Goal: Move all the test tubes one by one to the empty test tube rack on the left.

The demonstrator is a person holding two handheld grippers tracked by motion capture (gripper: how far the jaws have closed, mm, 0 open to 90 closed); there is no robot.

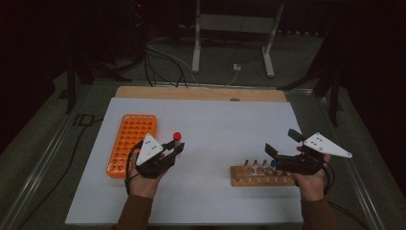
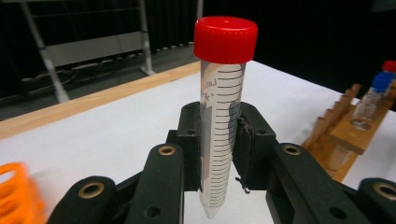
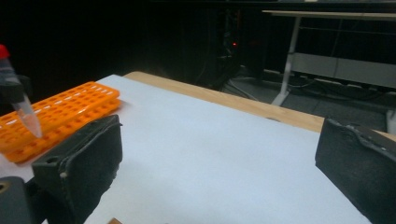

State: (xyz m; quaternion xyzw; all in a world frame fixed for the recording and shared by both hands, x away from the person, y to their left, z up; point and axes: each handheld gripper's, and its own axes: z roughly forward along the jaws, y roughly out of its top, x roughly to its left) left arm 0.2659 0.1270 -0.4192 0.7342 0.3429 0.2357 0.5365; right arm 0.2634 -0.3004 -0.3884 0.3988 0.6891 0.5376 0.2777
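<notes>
Your left claw (image 1: 178, 147) is clamped on a clear graduated tube with a red cap (image 2: 220, 112). In the left gripper view the two black pads press on the middle of the tube, the cap stands well above them and the pointed tip hangs just below. The tube is held close to upright, leaning a little. In the high view it sits above the white table (image 1: 215, 124), just right of the orange rack (image 1: 130, 143), which lies on the left part of the table with its long side running from near to far. The tube is not in the rack.

Your right claw (image 1: 282, 143) stands wide apart with nothing between its pads. In the right gripper view one pad (image 3: 86, 161) is at the lower left and the other at the right edge, with bare white table between them. In the high view this claw hovers just above the right part of the wooden rack (image 1: 261, 176), which lies on the near right of the table. A few small tubes stand in that rack, one with a blue cap (image 2: 382, 81).
</notes>
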